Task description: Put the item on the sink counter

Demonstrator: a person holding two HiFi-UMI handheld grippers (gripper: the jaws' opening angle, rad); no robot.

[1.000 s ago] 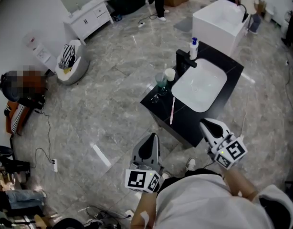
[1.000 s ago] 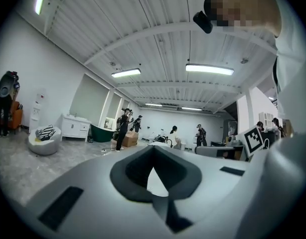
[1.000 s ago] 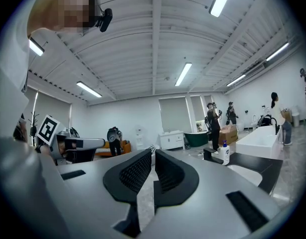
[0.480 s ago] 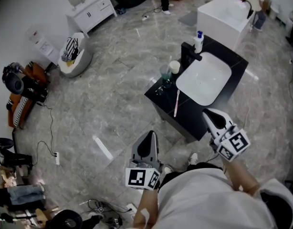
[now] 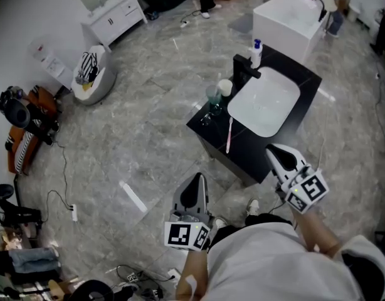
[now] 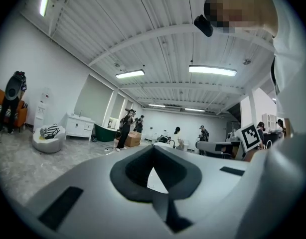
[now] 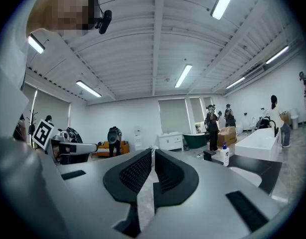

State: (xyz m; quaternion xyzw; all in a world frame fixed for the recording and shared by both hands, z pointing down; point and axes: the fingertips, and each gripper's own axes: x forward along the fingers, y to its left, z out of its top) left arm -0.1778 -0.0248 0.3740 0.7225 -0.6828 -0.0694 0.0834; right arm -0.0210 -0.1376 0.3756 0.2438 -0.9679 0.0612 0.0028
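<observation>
The black sink counter (image 5: 242, 152) with its white basin (image 5: 264, 108) stands just ahead of me on the marble floor. A pink and white toothbrush (image 5: 229, 135) lies on the counter's left part. Beside the black faucet (image 5: 242, 71) stand a green cup (image 5: 212, 96), a white cup (image 5: 224, 88) and a soap bottle (image 5: 256, 52). My left gripper (image 5: 199, 178) hangs over the floor short of the counter, shut and empty. My right gripper (image 5: 271, 150) is at the counter's near corner, its jaws together with nothing between them. The soap bottle (image 7: 224, 155) shows in the right gripper view too.
A white tub (image 5: 286, 21) stands behind the counter. A white cabinet (image 5: 114, 17) and a round white seat (image 5: 92, 77) are at the far left. A white strip (image 5: 133, 197) and cables (image 5: 64, 193) lie on the floor. People stand at the room's far end (image 6: 127, 128).
The view has shifted slightly, so the counter sits a little differently in frame. Both grippers stay low in front of me, and nothing was picked up or released.
</observation>
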